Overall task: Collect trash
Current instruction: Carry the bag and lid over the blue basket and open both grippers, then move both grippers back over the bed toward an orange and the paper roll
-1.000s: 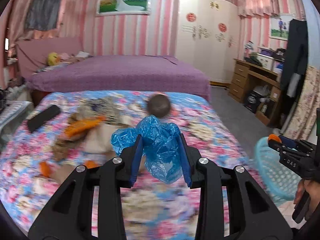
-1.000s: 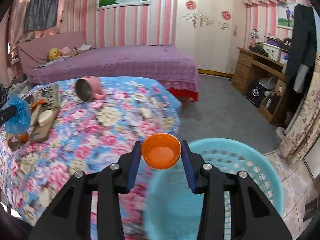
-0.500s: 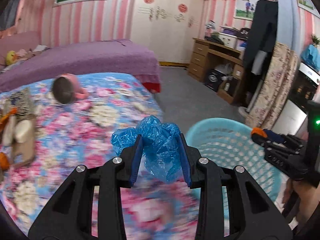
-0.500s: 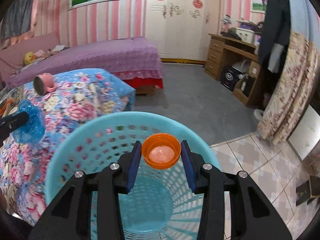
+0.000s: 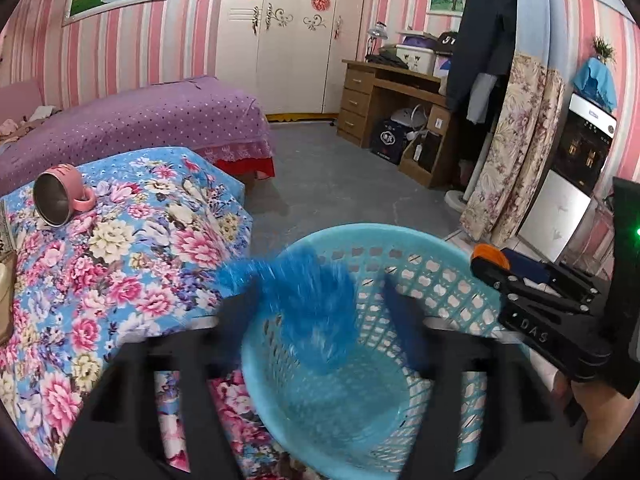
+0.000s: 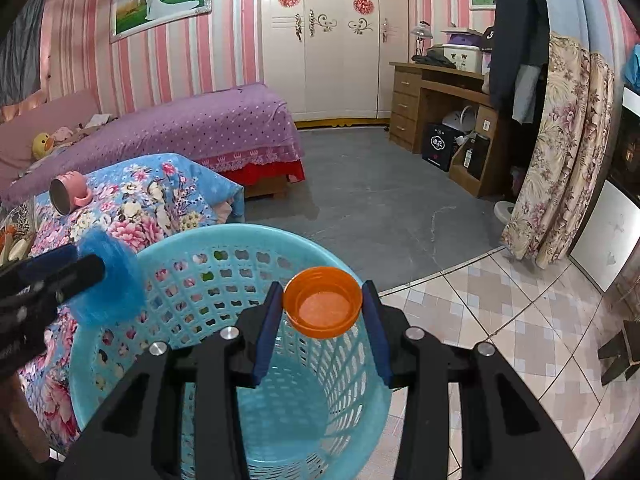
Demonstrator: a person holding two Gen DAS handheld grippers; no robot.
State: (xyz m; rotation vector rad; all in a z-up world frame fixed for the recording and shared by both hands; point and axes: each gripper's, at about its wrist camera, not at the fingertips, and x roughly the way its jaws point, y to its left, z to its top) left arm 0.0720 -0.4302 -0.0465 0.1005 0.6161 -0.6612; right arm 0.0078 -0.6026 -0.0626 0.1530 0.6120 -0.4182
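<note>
2 pieces of trash hang over the light blue laundry basket (image 6: 224,360), which stands on the floor against the floral bedspread (image 5: 120,264). The left gripper (image 5: 320,312) is opening its jaws; the crumpled blue plastic bag (image 5: 308,304) between them blurs loose near the basket's bed-side rim, so it could snag there or drift onto the bed. The right gripper (image 6: 322,308) is part open, clamped on the orange bottle cap (image 6: 322,302) above the basket's middle; let go carelessly, this light cap might bounce out.
</note>
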